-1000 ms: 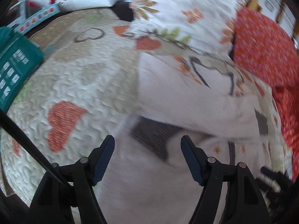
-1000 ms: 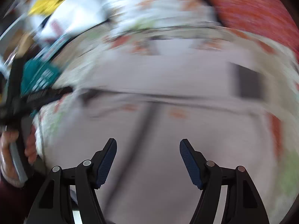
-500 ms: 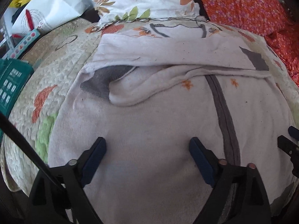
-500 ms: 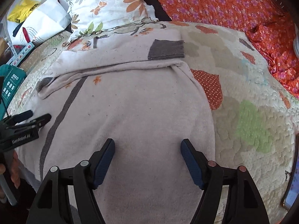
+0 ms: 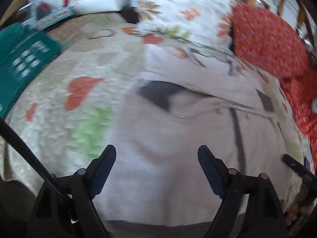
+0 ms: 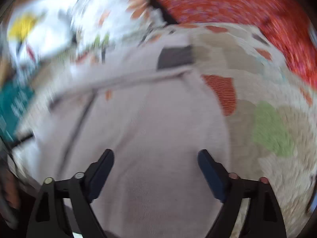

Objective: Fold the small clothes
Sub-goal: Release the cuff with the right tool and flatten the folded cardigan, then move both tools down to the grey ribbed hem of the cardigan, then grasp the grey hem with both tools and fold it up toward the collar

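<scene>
Lying spread across the near middle of the quilted bedspread (image 5: 59,103), a pale garment (image 5: 168,138) with a dark stripe (image 5: 238,138) running near to far on its right side. Folded over at the far end, with a dark cuff (image 5: 156,95) showing at the far left and another dark patch (image 5: 266,101) at the far right. Hanging just above the near part of the cloth, left gripper (image 5: 156,166), jaws released and wide apart, nothing between them. Same for the right gripper (image 6: 155,168) in its own view: jaws spread, only bare cloth between the blue pads, contact with the fabric impossible to tell through the blur. Seen again from the right wrist, the garment (image 6: 158,129) with its right edge beside an orange heart patch (image 6: 221,93) and a green patch (image 6: 271,129) of the bedspread. Far behind the garment, a white floral pillow (image 5: 188,13) touching its far edge, and a red flowered cushion (image 5: 267,39) at the far right. Off to the far left, a teal box (image 5: 21,63) on the bedspread. Both views smeared by motion, the right wrist one heavily.
</scene>
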### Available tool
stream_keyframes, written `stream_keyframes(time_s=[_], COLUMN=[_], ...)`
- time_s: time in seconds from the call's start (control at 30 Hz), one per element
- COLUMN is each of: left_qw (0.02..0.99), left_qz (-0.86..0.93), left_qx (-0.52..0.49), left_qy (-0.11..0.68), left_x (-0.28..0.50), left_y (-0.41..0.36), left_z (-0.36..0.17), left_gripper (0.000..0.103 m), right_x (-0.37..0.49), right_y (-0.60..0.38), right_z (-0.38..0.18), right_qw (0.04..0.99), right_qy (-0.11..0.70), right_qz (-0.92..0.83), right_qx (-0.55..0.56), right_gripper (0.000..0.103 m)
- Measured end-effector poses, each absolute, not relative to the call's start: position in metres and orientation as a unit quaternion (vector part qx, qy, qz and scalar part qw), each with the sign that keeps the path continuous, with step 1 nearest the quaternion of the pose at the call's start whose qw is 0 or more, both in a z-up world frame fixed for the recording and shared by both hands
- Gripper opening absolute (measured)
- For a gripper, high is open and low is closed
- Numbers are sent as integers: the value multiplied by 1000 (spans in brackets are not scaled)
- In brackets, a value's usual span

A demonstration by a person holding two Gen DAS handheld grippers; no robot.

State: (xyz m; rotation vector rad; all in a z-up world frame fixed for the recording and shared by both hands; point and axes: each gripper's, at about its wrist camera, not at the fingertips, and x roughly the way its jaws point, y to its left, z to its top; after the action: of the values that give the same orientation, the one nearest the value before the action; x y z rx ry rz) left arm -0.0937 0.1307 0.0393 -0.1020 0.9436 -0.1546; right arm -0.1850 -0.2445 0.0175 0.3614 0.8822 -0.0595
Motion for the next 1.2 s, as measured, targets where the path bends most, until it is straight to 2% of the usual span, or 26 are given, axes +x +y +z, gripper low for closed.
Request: stream_keyframes(time_s=[0.13,0.2,0.3,0.37,0.4,0.43,0.47,0.53,0.63,0.73,0.83,0.97,1.1,1.13,1.2], left_qw=[854,834,836,824,820,821,816,790,790,788,765,762,759,760,767], left_qz=[-40,-68,-107,-144,-154,-158,-169,-199,-197,-199,-203,-196,-190,-185,-170], left_qx=[-138,-191,-179,-186,-181,-174,-169,-187,-184,-183,-198,-200,-225,-232,-235], left_qy=[500,514,507,516,520,520,527,549,551,554,578,583,581,578,572], left_x=[-84,-84,-94,-101,-107,-111,-116,-126,-141,-152,-161,-168,-167,-167,-168], left_y=[189,202,193,185,179,175,170,163,162,160,154,153,155,158,163], left_z=[12,-4,-2,-6,-8,-7,-9,-18,-20,-22,-39,-45,-45,-44,-42], left_gripper=[84,82,82,69,68,62,46,31,31,31,38,44,45,43,21], right_x=[-206,-213,-217,-220,-222,-226,-228,-237,-251,-267,-280,-290,-291,-292,-291], right_y=[-291,-309,-309,-305,-303,-300,-299,-296,-290,-281,-272,-256,-237,-230,-224], right_z=[14,-3,0,-2,-3,-5,-6,-12,-21,-28,-36,-36,-31,-30,-28], right_qw=[867,846,849,845,844,840,835,818,797,781,769,777,797,804,813], right_qy=[425,436,426,421,420,418,416,412,408,408,416,431,444,448,452], right_qz=[-91,-98,-67,-33,-25,-6,9,42,74,93,102,97,79,71,53], right_qx=[242,291,305,328,332,346,361,399,439,463,475,449,401,385,363], right_gripper=[88,84,84,84,84,84,84,84,82,75,68,60,59,58,50])
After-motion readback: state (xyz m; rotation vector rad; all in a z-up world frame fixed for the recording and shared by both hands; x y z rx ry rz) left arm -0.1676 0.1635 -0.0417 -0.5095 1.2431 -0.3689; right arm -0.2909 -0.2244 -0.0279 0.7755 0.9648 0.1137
